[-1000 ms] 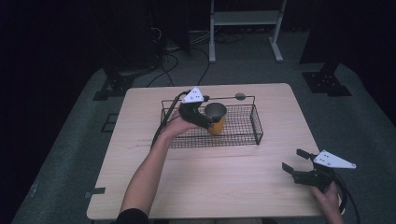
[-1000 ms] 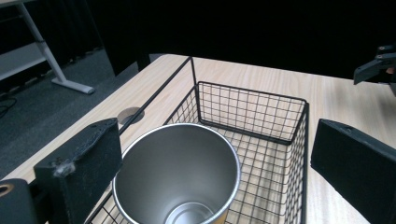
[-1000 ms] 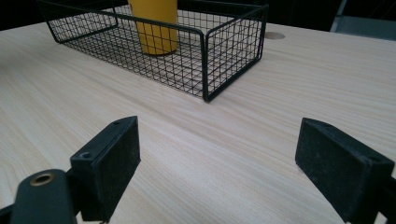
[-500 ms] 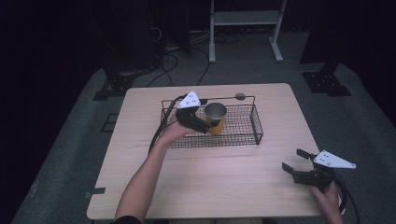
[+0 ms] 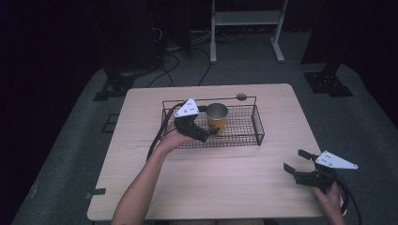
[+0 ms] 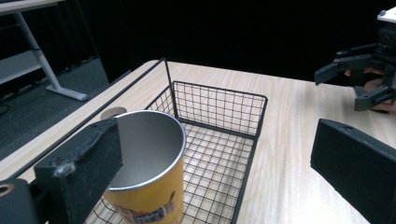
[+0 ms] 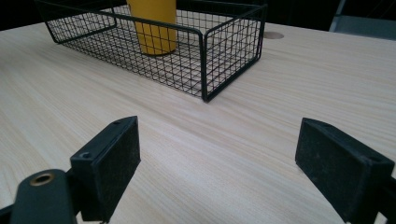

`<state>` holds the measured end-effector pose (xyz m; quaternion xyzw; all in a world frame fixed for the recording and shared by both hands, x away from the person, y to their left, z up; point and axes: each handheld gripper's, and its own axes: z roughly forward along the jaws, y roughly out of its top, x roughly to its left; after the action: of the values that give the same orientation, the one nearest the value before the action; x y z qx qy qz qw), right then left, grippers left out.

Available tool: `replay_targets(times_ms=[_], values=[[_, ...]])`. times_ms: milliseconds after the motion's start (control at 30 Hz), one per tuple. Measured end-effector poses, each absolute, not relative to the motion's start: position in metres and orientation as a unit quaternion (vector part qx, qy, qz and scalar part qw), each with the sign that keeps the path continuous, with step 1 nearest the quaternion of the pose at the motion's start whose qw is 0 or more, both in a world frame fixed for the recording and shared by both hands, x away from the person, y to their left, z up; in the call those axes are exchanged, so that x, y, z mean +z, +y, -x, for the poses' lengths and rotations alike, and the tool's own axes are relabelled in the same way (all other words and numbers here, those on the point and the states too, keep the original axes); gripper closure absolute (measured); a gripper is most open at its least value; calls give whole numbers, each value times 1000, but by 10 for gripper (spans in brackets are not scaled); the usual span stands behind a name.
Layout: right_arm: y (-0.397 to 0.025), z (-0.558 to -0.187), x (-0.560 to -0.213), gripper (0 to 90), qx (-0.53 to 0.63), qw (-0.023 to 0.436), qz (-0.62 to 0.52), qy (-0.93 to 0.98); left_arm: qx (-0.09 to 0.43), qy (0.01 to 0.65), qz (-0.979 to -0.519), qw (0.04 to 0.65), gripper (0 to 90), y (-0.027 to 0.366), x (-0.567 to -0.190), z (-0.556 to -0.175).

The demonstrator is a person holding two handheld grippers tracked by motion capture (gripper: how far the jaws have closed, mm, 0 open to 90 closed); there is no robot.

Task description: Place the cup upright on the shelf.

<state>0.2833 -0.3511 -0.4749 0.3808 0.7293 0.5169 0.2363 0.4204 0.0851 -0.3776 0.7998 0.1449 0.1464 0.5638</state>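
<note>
The cup (image 5: pixel 217 116) stands upright in the wire basket (image 5: pixel 248 133) near the middle of the table (image 5: pixel 225 187), toward the basket's left half. The left gripper (image 5: pixel 212 132) sits just beside it with jaws spread wide — in the left gripper view one pad (image 6: pixel 81 170) lies against or just in front of the cup's rim, the other well off to the side, so nothing is clamped. Judging by this, the cup is placed in the basket and little is left but to draw the hand clear. The right gripper (image 5: pixel 296 161) rests open near the table's front right corner, well apart from the basket. Open room lies toward the person — the basket's front wall is low, its tall handle bar (image 5: pixel 211 99) at the far side.
</note>
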Motion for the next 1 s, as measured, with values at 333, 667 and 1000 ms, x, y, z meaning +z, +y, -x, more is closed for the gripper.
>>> replay_targets(times_ms=[333, 667, 1000], values=[[-351, -283, -475, 130, 517, 236, -381, 729, 142, 146, -796, 570, 14, 89, -383, -408], [-351, -284, -475, 130, 516, 237, -381, 730, 138, 151, -795, 572, 14, 95, -390, -398], [-351, -284, -475, 130, 515, 237, -382, 730, 136, 147, -793, 576, 14, 99, -394, -387]])
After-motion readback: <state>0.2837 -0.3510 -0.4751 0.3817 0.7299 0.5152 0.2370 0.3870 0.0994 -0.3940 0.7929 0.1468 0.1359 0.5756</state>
